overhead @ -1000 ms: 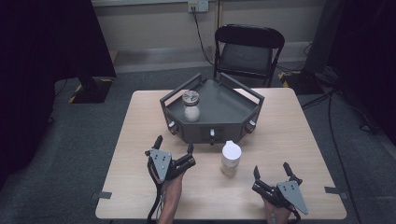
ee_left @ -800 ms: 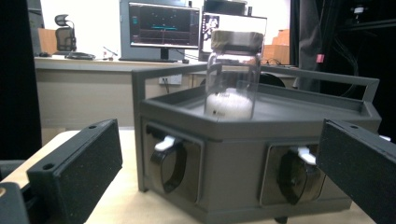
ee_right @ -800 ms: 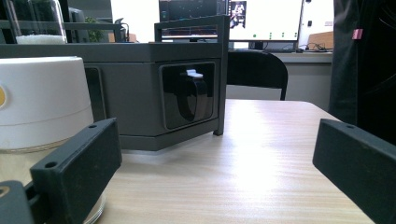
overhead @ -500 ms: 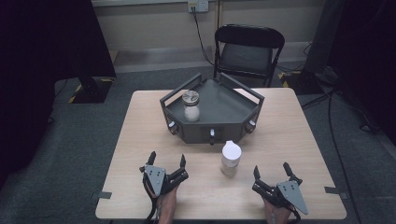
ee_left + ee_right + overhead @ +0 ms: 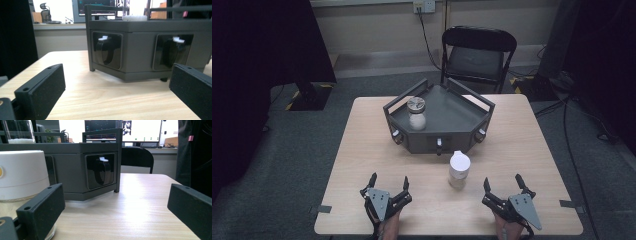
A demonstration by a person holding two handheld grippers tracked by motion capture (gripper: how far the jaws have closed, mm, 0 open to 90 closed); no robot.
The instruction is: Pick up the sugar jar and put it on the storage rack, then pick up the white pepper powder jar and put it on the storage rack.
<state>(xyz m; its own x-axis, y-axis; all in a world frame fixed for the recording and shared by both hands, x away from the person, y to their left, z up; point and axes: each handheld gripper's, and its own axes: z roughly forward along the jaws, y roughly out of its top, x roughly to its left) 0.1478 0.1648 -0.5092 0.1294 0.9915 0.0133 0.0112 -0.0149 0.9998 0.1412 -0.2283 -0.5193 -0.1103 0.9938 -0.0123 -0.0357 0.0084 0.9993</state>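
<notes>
I rest both grippers, left gripper (image 5: pixel 389 183) and right gripper (image 5: pixel 503 184), wide open on the pale wooden counter (image 5: pixel 362 150) (grey carpet, folding chair (image 5: pixel 477 52) behind)

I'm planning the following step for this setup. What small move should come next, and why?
Probably ease the right gripper forward and leftward toward the white-capped jar. Both grippers rest open and empty at the near table edge, and that jar stands on the table outside the grey tray, nearest the right one.

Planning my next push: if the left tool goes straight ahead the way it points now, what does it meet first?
Likely the dark tray's front wall with its two recessed knobs. The left tool is open, with bare table in between; depth is uncertain.
</notes>
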